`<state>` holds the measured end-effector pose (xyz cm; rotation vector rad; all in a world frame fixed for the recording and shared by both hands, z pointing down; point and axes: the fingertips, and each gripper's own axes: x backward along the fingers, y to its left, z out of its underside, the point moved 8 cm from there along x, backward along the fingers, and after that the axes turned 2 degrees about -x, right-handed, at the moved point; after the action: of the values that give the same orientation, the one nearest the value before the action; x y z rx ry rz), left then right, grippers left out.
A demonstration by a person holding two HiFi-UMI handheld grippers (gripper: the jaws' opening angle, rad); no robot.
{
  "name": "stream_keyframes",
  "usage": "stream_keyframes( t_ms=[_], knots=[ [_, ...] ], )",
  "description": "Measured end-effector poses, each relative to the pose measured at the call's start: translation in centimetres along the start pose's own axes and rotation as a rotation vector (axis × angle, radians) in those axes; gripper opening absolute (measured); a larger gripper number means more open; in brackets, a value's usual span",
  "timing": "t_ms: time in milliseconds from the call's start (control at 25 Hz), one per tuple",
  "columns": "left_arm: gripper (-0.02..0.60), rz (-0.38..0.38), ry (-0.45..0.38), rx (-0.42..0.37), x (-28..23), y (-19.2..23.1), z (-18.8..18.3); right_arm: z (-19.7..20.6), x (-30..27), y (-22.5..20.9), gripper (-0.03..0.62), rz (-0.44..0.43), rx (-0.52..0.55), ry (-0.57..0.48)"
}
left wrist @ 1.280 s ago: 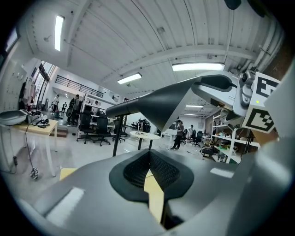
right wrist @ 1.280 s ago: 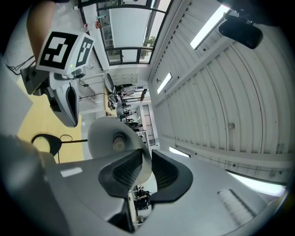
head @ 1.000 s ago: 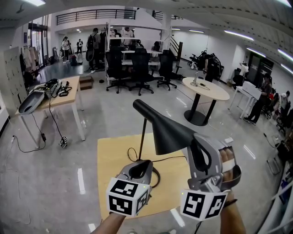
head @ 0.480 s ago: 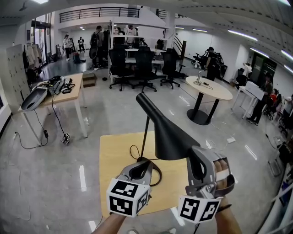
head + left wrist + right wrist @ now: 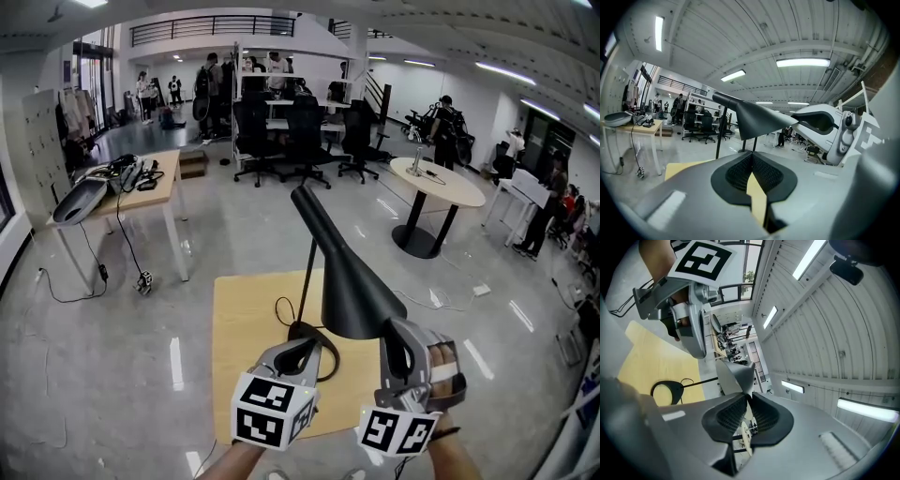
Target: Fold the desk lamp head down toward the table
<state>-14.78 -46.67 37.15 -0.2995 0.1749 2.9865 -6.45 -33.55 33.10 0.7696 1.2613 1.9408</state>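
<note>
At frame centre over the yellow table [image 5: 242,314], the lamp head [image 5: 352,291] looks light, stiff and slick, so we favour its thin rim, where our right gripper [image 5: 397,328] has just been closing to a narrow pinch, our left gripper [image 5: 307,345] squeezed together, empty, beside the base [image 5: 298,328].

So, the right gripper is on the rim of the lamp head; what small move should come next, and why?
Probably lower the right gripper a little, drawing the lamp head toward the table. That gripper's jaws have just been closing with the rim between the pads, and the head hangs above the tabletop. The left gripper, shut and empty, sits by the base.
</note>
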Motion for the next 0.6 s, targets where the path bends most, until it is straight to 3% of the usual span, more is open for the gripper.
stream_keyframes(
  t_ms=[200, 600],
  knots=[
    [0.017, -0.004, 0.008, 0.004, 0.5, 0.0, -0.4, -0.4, -0.4, 0.8, 0.043, -0.010, -0.007, 0.005],
    [0.017, 0.016, 0.021, -0.001, -1.7, -0.8, 1.1, 2.4, -1.5, 5.0, 0.058, -0.042, -0.019, 0.019]
  ],
)
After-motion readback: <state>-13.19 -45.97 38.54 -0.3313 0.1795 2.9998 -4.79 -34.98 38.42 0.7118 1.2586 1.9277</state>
